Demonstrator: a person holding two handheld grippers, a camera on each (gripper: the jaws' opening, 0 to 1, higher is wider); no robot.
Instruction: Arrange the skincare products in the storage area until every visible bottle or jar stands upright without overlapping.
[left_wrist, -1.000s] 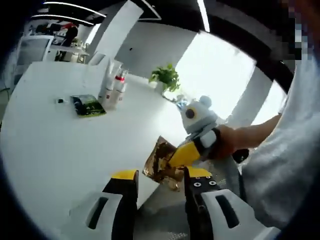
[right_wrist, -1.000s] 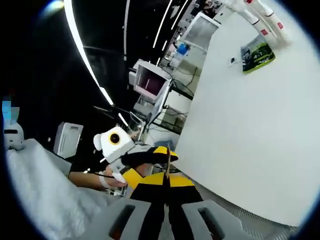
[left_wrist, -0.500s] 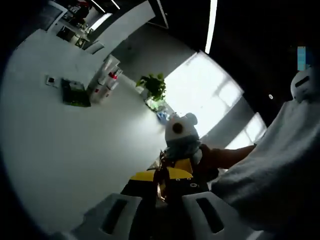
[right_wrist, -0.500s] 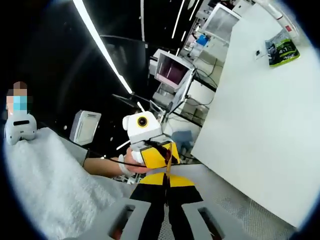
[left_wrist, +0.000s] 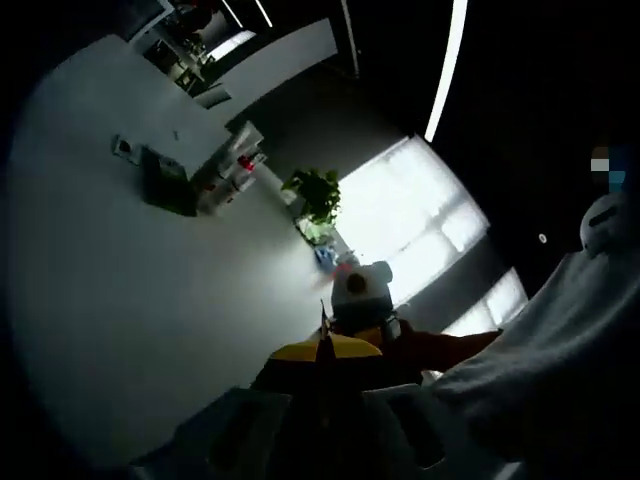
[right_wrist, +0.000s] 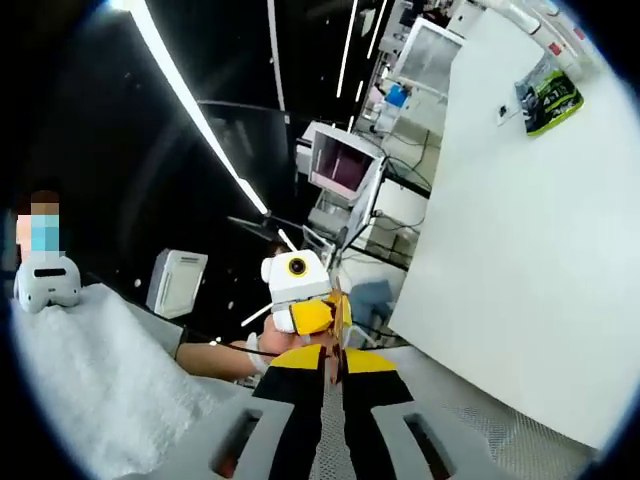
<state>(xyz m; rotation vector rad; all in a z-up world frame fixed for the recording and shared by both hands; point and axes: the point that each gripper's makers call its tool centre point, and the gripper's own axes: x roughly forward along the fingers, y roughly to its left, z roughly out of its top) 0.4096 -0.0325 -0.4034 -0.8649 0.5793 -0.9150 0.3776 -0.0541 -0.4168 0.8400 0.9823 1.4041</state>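
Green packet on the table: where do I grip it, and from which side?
Probably take the green packet by its edge away from the white bottles, coming from the open table side. It lies flat, so only a thin edge offers purchase, and the bottles crowd the other side. The left gripper and right gripper are both shut on gold foil.

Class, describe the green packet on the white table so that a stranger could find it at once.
Start at the big white table and go to its far end, where white bottles with red markings are grouped. The green packet lies flat just before them, beside a small dark object. It alone is green and flat.
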